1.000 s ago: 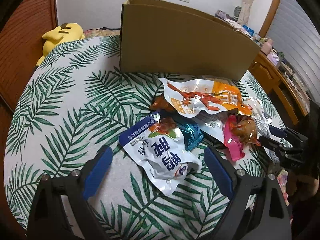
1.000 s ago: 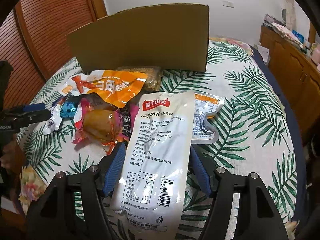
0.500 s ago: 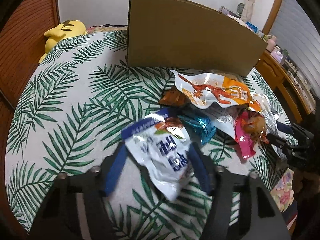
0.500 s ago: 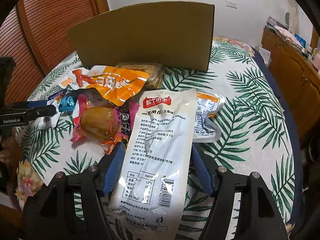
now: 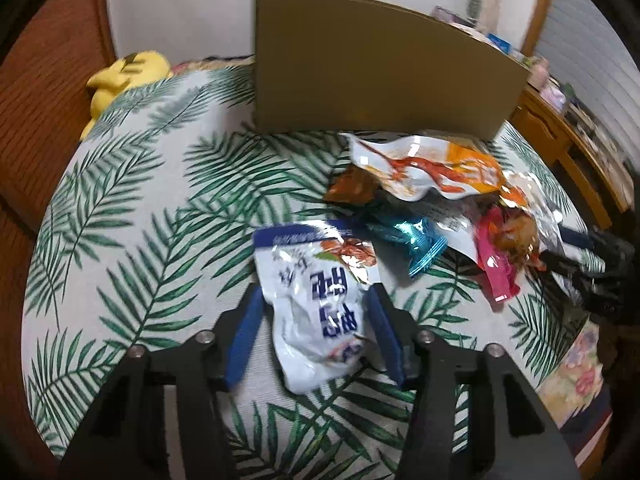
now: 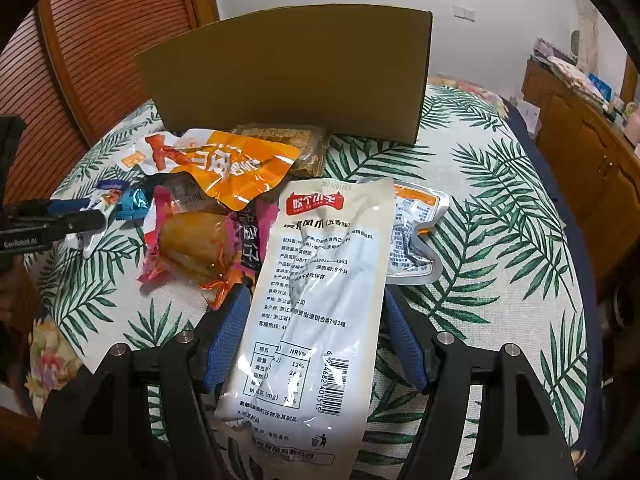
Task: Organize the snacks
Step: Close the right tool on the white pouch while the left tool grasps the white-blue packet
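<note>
**Two packets gripped above a palm-leaf cloth**

The left gripper [image 5: 314,304] has its blue-padded fingers [image 5: 244,340] closed on a crinkled white-and-blue foil snack pouch [image 5: 320,300], which stands up between them. The right gripper [image 6: 316,312] clamps a long, glossy white chicken-feet packet [image 6: 316,300] printed with small text, a red logo and a barcode (its lower end hangs toward the camera).

The remaining snacks lie heaped on the worktop [image 5: 132,216], just in front of an upright brown cardboard box [image 6: 288,76] with a smooth, matte wall. Among them are a shiny orange-and-white pouch [image 6: 224,164], a metallic teal wrapper [image 5: 416,240], a pink-edged clear pack [image 6: 192,240] holding something brown, a flat pack of grainy brown bars [image 6: 292,144] touching the box's foot, and a flat white-and-orange vacuum pack [image 6: 416,232] partly under the long packet.

A woven cloth printed with green palm fronds covers the worktop. A yellow plush toy [image 5: 120,80] sits at its far edge. Reddish louvred wooden panels [image 6: 92,60], a white wall and a wooden cabinet [image 6: 592,152] surround it.
</note>
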`<move>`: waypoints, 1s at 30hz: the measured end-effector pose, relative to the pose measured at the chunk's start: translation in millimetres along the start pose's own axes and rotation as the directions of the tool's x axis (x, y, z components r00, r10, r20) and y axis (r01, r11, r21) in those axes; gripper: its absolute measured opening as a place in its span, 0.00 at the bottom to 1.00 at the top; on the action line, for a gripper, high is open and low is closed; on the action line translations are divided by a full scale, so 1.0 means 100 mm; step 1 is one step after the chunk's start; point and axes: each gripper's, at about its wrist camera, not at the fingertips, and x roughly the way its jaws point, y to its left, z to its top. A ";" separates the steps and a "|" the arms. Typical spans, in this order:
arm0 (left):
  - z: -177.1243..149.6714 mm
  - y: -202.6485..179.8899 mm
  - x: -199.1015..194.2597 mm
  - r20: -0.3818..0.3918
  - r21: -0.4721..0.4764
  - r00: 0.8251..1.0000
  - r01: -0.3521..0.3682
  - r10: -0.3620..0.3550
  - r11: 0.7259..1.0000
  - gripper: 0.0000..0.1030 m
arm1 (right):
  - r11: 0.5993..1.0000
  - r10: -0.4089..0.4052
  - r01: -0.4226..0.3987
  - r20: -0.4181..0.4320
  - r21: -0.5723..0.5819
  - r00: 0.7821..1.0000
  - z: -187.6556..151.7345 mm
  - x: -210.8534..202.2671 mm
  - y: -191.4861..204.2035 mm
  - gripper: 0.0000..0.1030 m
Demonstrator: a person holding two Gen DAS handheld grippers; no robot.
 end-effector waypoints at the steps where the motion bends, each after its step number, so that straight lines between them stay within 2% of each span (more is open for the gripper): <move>1: -0.01 -0.01 -0.01 0.003 0.007 1.000 0.000 0.000 1.000 0.47 | 1.000 0.000 0.000 -0.003 -0.003 1.000 0.01 0.00 0.00 0.69; 3: -0.01 0.00 -0.03 0.001 0.016 1.000 0.013 -0.013 1.000 0.42 | 1.000 0.000 -0.001 -0.017 -0.019 1.000 0.02 0.02 0.01 0.70; 11: -0.10 0.09 -0.11 0.001 0.020 0.999 0.042 -0.042 0.999 0.42 | 0.999 0.021 -0.024 -0.064 -0.045 0.998 0.09 0.06 -0.03 0.71; 17: -0.15 0.14 -0.14 0.012 0.010 0.999 0.050 -0.050 0.999 0.42 | 0.998 0.006 -0.010 -0.080 -0.058 0.997 0.11 0.08 0.00 0.71; 20: -0.15 0.13 -0.13 0.013 0.011 0.999 0.034 -0.034 0.999 0.44 | 0.998 0.001 -0.006 -0.083 -0.064 0.997 0.11 0.09 0.00 0.71; 24: -0.13 0.08 -0.10 -0.001 0.024 1.000 0.030 -0.030 0.999 0.54 | 0.997 -0.013 0.006 -0.091 -0.080 0.996 0.12 0.11 0.02 0.71; 26: -0.13 0.03 -0.09 -0.005 0.039 1.000 0.015 -0.015 0.999 0.56 | 0.996 -0.025 0.016 -0.096 -0.093 0.995 0.13 0.13 0.05 0.71; 29: -0.13 -0.01 -0.07 0.000 0.069 1.000 -0.007 0.007 0.998 0.55 | 0.995 -0.029 0.019 -0.102 -0.098 0.994 0.13 0.13 0.05 0.71; 30: -0.13 -0.01 -0.07 0.001 0.074 1.000 -0.011 0.011 0.997 0.49 | 0.995 -0.028 0.018 -0.105 -0.098 0.994 0.13 0.13 0.05 0.71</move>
